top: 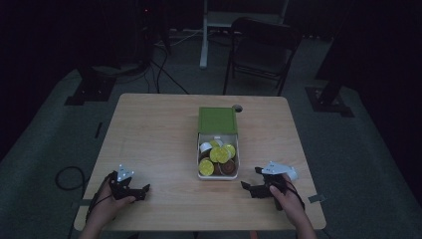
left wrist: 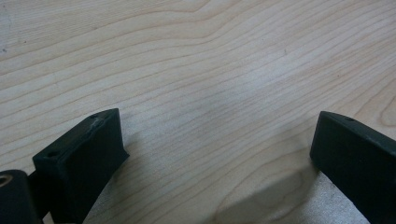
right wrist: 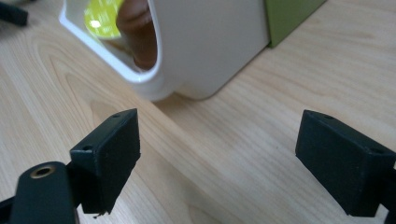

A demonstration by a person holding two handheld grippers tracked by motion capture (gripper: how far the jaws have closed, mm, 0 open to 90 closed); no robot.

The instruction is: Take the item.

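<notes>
Capsules fill the white tray at mid-desk. Right gripper sits just right of the tray, left gripper well left; both jaws open, empty.

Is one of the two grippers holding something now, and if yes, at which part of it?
Nothing is held. The left gripper and the right gripper both stand open over bare table, the right one near the white box.

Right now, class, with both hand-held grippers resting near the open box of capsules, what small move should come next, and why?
Probably ease the right hand-held gripper toward the white box: its jaws stand open and empty, and the yellow-lidded capsules lie just ahead.
</notes>
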